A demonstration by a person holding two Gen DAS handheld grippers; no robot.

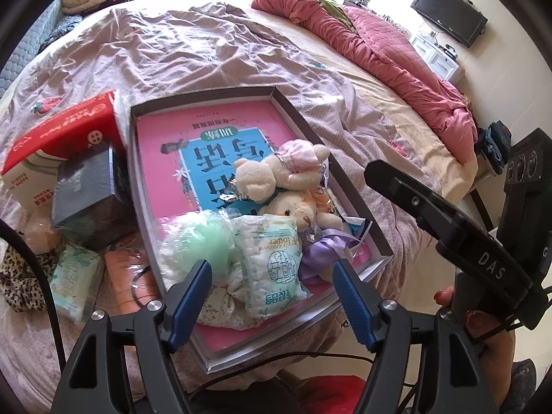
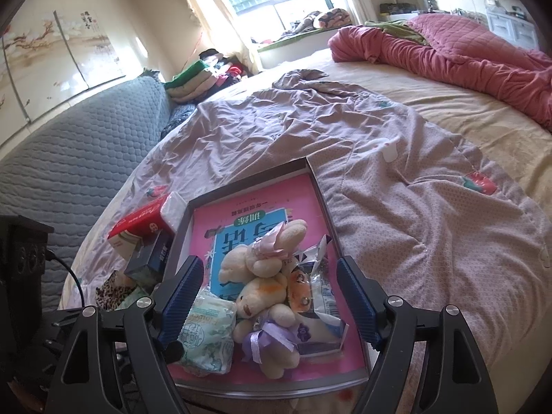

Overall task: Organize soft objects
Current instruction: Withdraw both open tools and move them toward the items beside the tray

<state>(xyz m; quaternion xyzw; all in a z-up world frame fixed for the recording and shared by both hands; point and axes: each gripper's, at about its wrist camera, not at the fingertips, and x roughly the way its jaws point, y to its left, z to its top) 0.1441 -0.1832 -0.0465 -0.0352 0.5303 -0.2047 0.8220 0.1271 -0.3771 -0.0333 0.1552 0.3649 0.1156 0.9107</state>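
Rumpled mauve bedspread (image 1: 193, 51) carries a shallow grey tray (image 1: 293, 110) near the bed's edge, where two cream plush bears (image 2: 262, 276), a wrapped tissue pack (image 1: 272, 258) and a green mesh puff (image 1: 207, 238) are heaped. Both the left hand-held gripper (image 1: 272, 296) and the right hand-held gripper (image 2: 269, 296) are held spread and empty above the heap. Bears could be toppled out, or the tray tipped off the bed, by a careless reach.

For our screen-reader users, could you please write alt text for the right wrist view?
A shallow grey tray on a bed holds two cream teddy bears, a tissue pack and a pink book. The open right tongs frame the toys without touching them, and a rumpled mauve sheet lies beyond.
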